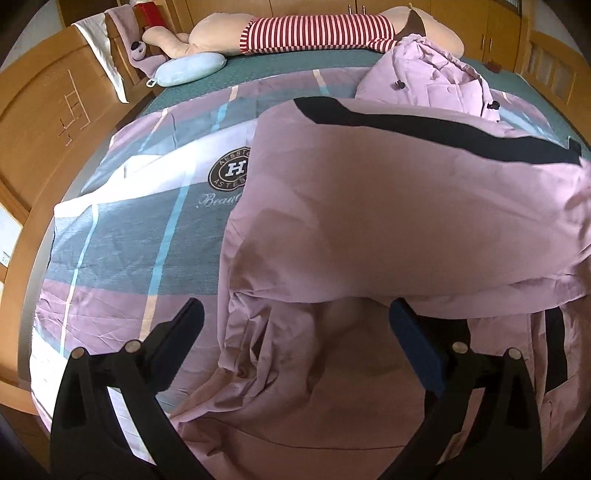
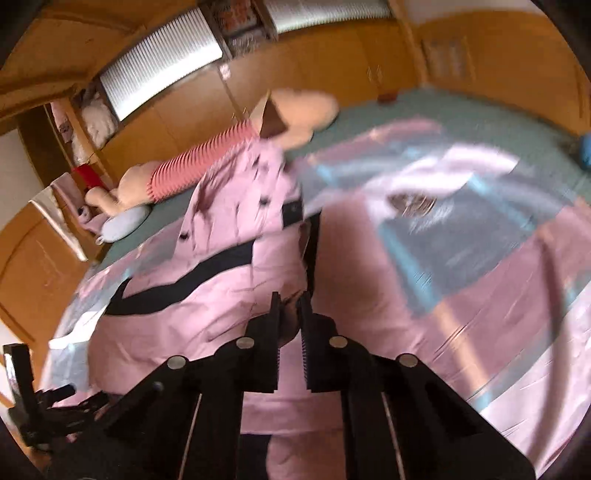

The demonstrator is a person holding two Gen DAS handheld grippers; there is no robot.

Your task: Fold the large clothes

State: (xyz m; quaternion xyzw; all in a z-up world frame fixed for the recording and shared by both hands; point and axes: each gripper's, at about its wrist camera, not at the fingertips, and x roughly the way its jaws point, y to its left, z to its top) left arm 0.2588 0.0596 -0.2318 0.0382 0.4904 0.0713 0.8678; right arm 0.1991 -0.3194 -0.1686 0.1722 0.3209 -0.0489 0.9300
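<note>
1. So, my left gripper (image 1: 295, 314) has its jaws wide apart, hovering over the pink garment (image 1: 388, 221); nothing is pinched between them, the cloth just lies under and ahead of them.
2. My right gripper (image 2: 290, 310) has its jaws brought together. Pink cloth sits right at the tips and I think a bit of fabric is caught there, but the right wrist view is smeared with blur, so I can't say for sure.
3. That garment is a big pink coat-like piece with a black band (image 1: 424, 129) across it. It's spread over the near half of the bed, lying on the patchwork cover (image 1: 147, 229).
4. One big fold of it is draped across the left wrist view, with crumpled cloth bunched underneath near the jaws.
5. Its far end, the part with dark buttons (image 2: 264, 201), is rumpled up toward the big stuffed toy (image 1: 314, 35) in the red-and-white striped shirt, which lies along the far edge of the bed.
6. The cover has a round logo badge (image 1: 231, 170) half hidden under the coat's edge.
7. A light blue cushion (image 1: 188, 68) sits on the green sheet (image 1: 277, 64) just beside the toy's arm.
8. The wooden headboard (image 1: 40, 122) curves along the left side, with a white cloth (image 1: 103, 55) hung over it.
</note>
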